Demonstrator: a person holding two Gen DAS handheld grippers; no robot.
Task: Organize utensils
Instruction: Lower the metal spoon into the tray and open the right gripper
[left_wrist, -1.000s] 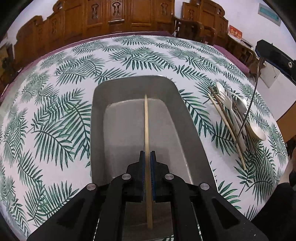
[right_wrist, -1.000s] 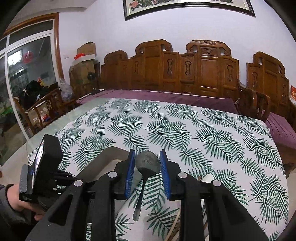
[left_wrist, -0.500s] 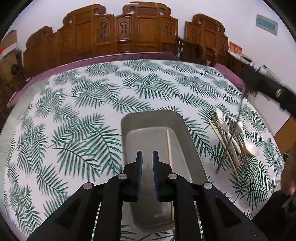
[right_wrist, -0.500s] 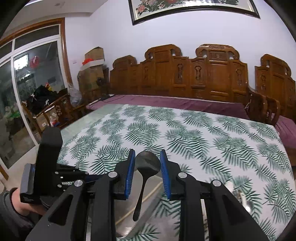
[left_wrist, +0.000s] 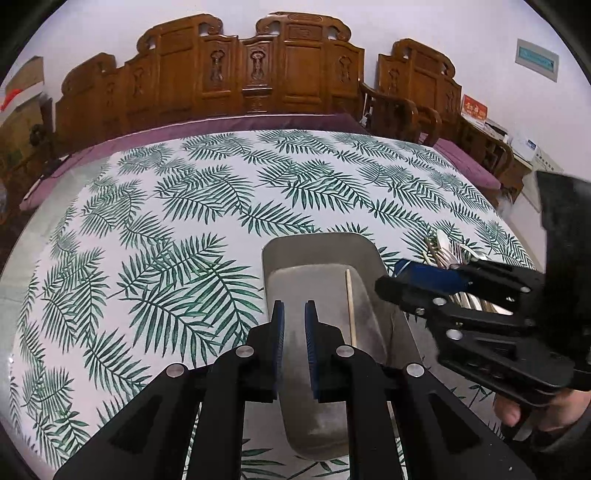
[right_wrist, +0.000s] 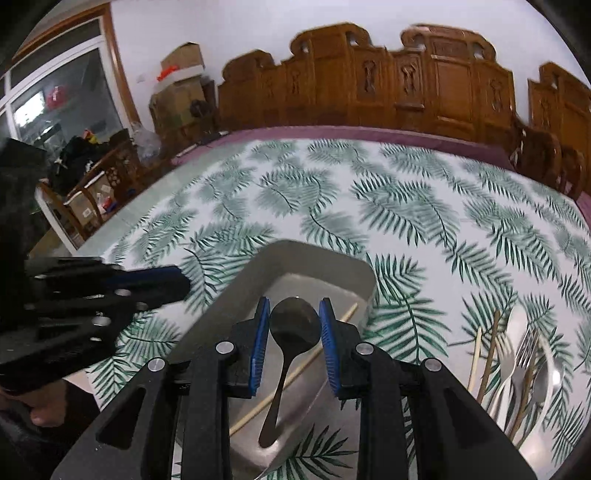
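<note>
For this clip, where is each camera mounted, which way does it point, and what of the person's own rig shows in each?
Left wrist: sits on the left gripper, looking along its empty, slightly parted fingers over the grey rectangular metal tray with one wooden chopstick; the right gripper enters from the right.
Right wrist: sits on the right gripper, looking down over the tray, clamping a dark metal spoon; the left gripper shows at left.
Shared: tray, chopstick, loose cutlery pile, leaf-print tablecloth.

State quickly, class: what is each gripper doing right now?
Left gripper: empty, jaws slightly apart over the metal tray.
Right gripper: closed on a dark spoon.
</note>
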